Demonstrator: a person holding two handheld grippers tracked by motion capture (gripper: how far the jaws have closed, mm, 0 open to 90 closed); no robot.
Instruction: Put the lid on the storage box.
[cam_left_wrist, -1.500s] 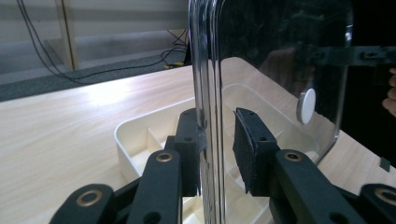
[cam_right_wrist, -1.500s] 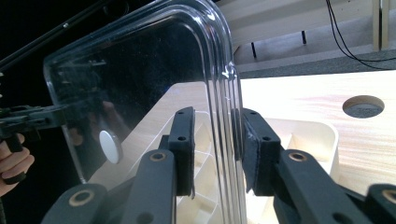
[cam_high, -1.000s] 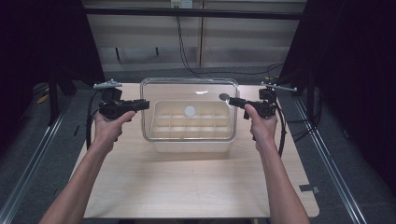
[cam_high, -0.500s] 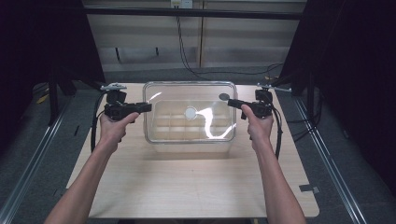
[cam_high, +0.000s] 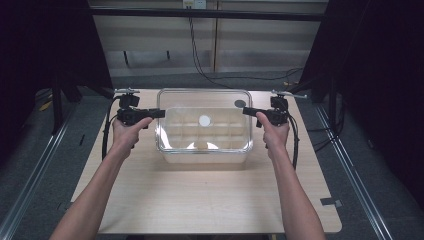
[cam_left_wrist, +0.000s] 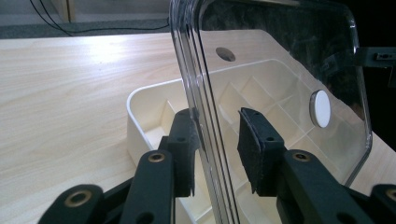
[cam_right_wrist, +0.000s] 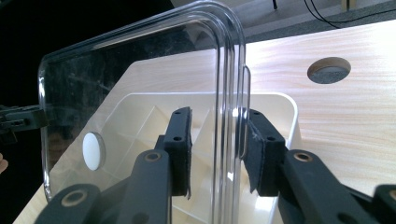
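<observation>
A clear plastic lid with a white round disc stands tilted over a cream box with compartments. My left gripper is at the lid's left edge and my right gripper at its right edge. In the left gripper view the lid's rim runs up between the jaws of that gripper, with a gap to the right pad. The right gripper likewise straddles the rim, with a gap to the left pad. Both pairs of jaws have just been opening around the lid.
The box sits at the middle back of a light wooden table. A round hole lies in the tabletop behind the box on the right. Dark floor and metal rails flank the table on both sides.
Both hands and the lid have come down and toward the person. The lid now sits lower over the box, and its near edge is close to the box's front wall.
</observation>
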